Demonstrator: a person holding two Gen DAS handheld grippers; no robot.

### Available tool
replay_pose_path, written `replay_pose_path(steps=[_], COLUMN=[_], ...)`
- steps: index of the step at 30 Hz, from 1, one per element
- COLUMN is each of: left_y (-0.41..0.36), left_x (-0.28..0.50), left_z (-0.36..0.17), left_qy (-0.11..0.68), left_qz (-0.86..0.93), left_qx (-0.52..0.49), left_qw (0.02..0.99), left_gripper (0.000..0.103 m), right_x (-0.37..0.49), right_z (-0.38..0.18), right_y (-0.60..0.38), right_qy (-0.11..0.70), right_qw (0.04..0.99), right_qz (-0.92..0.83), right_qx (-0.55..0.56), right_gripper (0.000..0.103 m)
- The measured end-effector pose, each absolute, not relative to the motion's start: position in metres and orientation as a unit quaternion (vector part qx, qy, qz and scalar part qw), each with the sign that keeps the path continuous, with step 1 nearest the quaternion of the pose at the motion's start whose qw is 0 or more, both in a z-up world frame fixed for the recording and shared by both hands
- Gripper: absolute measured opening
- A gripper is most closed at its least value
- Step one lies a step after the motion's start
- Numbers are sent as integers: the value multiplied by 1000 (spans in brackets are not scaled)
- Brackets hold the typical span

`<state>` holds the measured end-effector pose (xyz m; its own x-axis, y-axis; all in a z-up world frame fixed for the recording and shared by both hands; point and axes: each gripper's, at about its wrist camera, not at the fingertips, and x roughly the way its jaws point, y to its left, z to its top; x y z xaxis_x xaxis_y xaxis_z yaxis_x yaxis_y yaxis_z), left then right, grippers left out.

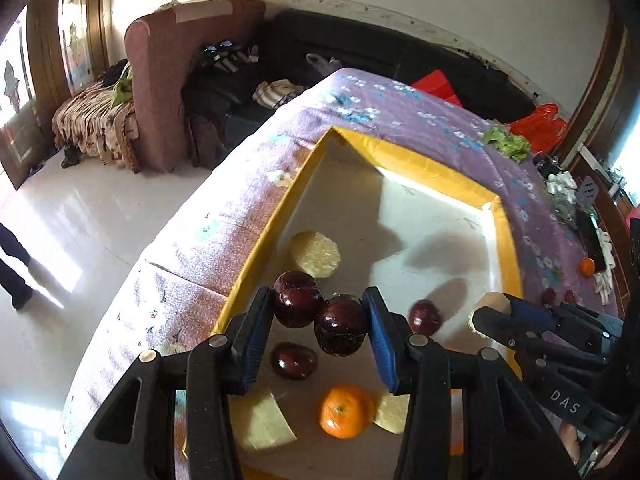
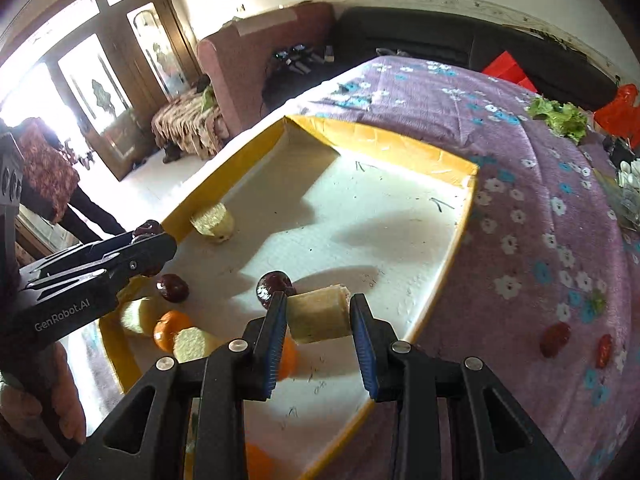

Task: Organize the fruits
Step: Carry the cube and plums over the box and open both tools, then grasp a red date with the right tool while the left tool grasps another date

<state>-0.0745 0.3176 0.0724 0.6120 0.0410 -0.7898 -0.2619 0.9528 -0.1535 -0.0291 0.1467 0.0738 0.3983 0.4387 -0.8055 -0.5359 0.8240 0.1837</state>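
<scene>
While the left tongs (image 1: 320,320) clamp two dark plums (image 1: 320,312) side by side over the tray (image 1: 502,248), either could squirt free; the right tongs (image 2: 319,320) pinch a banana piece (image 2: 320,316), tray's 5 o'clock.

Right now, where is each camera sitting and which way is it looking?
Left wrist: on the left gripper, looking down into the yellow-rimmed tray; its fingers clamp two dark plums; the right gripper shows at right.
Right wrist: on the right gripper, looking down at the tray; its fingers hold a pale chunk; the left gripper and a hand show at left.
Shared: tray, tangerine, purple cloth.
</scene>
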Motion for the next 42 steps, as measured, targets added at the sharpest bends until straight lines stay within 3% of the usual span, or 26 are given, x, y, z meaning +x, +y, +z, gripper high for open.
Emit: replay_pose_path(steps=[7,11,16,19,29,32,40,42], left_y=[333,333,320,306,225,202,152,144], left_x=[-71,-79,-105,-124,-152,-153,-132,-126], left_z=[62,71,101,120,174,185,166,161], left_qy=[442,436,406,383,361,351,372,376], left_qz=[84,77,85,77,-33,-61,-66,-69], left_qx=[-155,-165,-153,-152,-143,-141,-105,-98], left_qw=[880,881,897,908,921,924,920,919], left_gripper=[50,64,72,76,84,91,90,78], right_x=[-17,-19,-29,-40,-68,-73,-37,-24], right_z=[55,60,86,102,136,143,112,99], right_y=[163,162,142,118,-31,-80,-129,-123], right_qy=[478,472,445,426,397,380,419,430], right_qw=[828,831,847,860,900,914,897,891], right_qz=[284,288,287,277,182,141,109,114], right_qx=[-72,-64,-47,-40,10,22,86,93], right_gripper=[37,39,43,50,52,60,61,59])
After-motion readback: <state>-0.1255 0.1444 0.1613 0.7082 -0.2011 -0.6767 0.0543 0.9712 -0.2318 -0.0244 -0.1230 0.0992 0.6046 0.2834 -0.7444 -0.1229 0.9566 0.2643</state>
